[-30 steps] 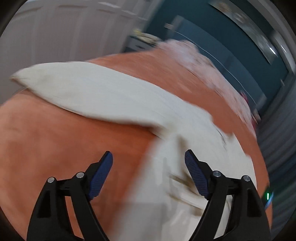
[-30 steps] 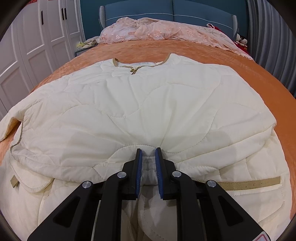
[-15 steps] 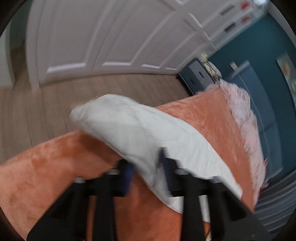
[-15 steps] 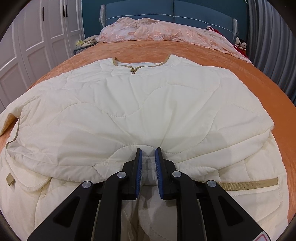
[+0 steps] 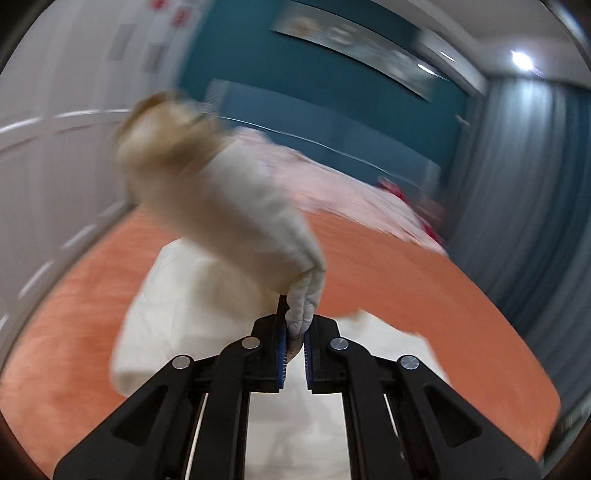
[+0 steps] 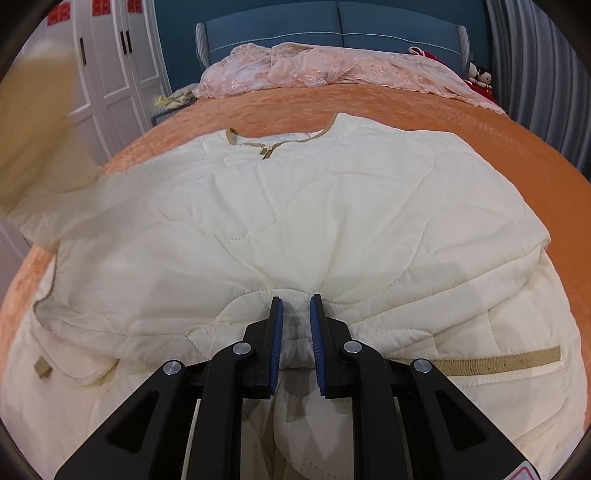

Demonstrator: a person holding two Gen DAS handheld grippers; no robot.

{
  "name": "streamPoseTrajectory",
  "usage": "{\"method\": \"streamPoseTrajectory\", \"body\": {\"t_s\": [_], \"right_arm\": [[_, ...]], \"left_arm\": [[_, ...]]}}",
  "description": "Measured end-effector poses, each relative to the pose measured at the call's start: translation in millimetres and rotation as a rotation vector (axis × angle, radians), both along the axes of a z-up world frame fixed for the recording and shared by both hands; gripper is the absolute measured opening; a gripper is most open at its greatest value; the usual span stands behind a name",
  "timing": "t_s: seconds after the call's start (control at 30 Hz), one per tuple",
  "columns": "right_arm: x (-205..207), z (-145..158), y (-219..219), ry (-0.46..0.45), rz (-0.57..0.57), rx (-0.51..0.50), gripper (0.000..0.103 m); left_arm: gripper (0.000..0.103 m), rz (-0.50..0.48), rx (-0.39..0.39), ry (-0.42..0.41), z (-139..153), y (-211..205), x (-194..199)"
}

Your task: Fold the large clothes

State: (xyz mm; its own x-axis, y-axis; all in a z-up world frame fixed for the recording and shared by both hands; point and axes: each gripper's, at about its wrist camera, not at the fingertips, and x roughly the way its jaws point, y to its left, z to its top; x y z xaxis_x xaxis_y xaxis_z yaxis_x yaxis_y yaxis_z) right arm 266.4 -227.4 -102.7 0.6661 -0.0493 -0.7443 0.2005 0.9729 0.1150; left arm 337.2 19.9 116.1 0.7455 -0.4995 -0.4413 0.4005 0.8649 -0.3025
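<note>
A cream quilted jacket [image 6: 314,221] lies spread on the orange bed [image 6: 517,155], collar toward the headboard. My right gripper [image 6: 296,332] is shut on a fold of the jacket's lower edge at the front middle. My left gripper [image 5: 294,339] is shut on the jacket's left sleeve [image 5: 229,214] and holds it lifted in the air above the bed, cuff end up; the view is blurred by motion. The raised sleeve shows as a blurred tan shape at the left edge of the right wrist view [image 6: 33,122].
A pink lace cover [image 6: 332,70] lies along the blue headboard [image 6: 332,22]. White wardrobe doors [image 6: 110,74] stand to the left of the bed. Grey curtains [image 6: 535,55] hang to the right. A tan strap [image 6: 498,363] lies on the jacket's lower right.
My left gripper has closed on the left sleeve and lifted it off the bed, swinging it up and inward. The right gripper has stayed shut on the hem fold.
</note>
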Motion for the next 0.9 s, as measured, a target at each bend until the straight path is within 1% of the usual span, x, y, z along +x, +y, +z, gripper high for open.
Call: {"method": "streamPoseTrajectory", "body": {"t_s": [0.07, 0.13, 0.17, 0.2, 0.23, 0.27, 0.3, 0.33, 0.37, 0.4, 0.43, 0.47, 0.5, 0.53, 0.57, 0.63, 0.7, 0.73, 0.77, 0.8, 0.83, 0.87, 0.9], "right_arm": [[-3, 2, -6, -0.015, -0.004, 0.041, 0.015], [-12, 4, -18, -0.040, -0.019, 0.113, 0.016], [-16, 5, -22, -0.050, -0.029, 0.140, 0.016], [-22, 6, -28, -0.062, -0.042, 0.174, 0.017], [-28, 7, -34, -0.070, -0.056, 0.207, 0.018], [-37, 9, -41, -0.078, -0.075, 0.245, 0.021], [-45, 12, -47, -0.086, -0.096, 0.264, 0.035], [-58, 16, -57, -0.101, -0.139, 0.279, 0.053], [-66, 20, -63, -0.119, -0.162, 0.288, 0.057], [-75, 25, -71, -0.141, -0.175, 0.296, 0.058], [-81, 30, -77, -0.155, -0.179, 0.289, 0.058], [-85, 37, -83, -0.168, -0.182, 0.265, 0.058], [-87, 43, -88, -0.178, -0.181, 0.248, 0.060], [-85, 49, -95, -0.183, -0.181, 0.240, 0.063], [-82, 52, -98, -0.181, -0.184, 0.241, 0.063], [-70, 59, -109, -0.186, -0.200, 0.274, 0.063], [-58, 61, -113, -0.188, -0.205, 0.317, 0.064], [-47, 58, -115, -0.172, -0.197, 0.350, 0.066], [-42, 56, -115, -0.147, -0.196, 0.356, 0.066], [-28, 48, -110, -0.083, -0.191, 0.341, 0.066], [-20, 39, -104, -0.038, -0.170, 0.323, 0.062], [-17, 34, -97, -0.015, -0.149, 0.312, 0.053], [-9, 31, -90, 0.012, -0.113, 0.285, 0.026]], "left_arm": [[0.006, -0.066, 0.029, 0.020, -10, -42, -6], [0.009, -0.121, 0.063, 0.090, -36, -88, -11], [0.010, -0.131, 0.075, 0.122, -47, -100, -12], [0.010, -0.136, 0.087, 0.167, -67, -115, -17], [0.016, -0.139, 0.093, 0.198, -81, -121, -20], [0.030, -0.145, 0.096, 0.227, -93, -128, -23], [0.038, -0.152, 0.088, 0.256, -106, -130, -28], [0.054, -0.153, 0.070, 0.264, -112, -125, -36], [0.066, -0.152, 0.043, 0.268, -114, -120, -37], [0.072, -0.146, 0.006, 0.267, -117, -105, -41], [0.084, -0.136, -0.017, 0.264, -116, -95, -41], [0.089, -0.113, -0.037, 0.257, -115, -89, -45], [0.089, -0.074, -0.049, 0.249, -117, -73, -35], [0.089, -0.046, -0.047, 0.249, -120, -59, -34], [0.089, 0.000, -0.041, 0.256, -123, -41, -24], [0.089, 0.073, -0.029, 0.285, -130, -22, -6], [0.089, 0.145, -0.057, 0.341, -144, 4, 20], [0.088, 0.176, -0.062, 0.365, -150, 13, 28], [0.086, 0.204, -0.066, 0.385, -157, 21, 33], [0.085, 0.229, -0.064, 0.404, -164, 29, 42], [0.080, 0.250, -0.049, 0.415, -169, 34, 46], [0.075, 0.265, -0.030, 0.422, -175, 35, 50], [0.073, 0.272, -0.003, 0.426, -180, 34, 54]]}}
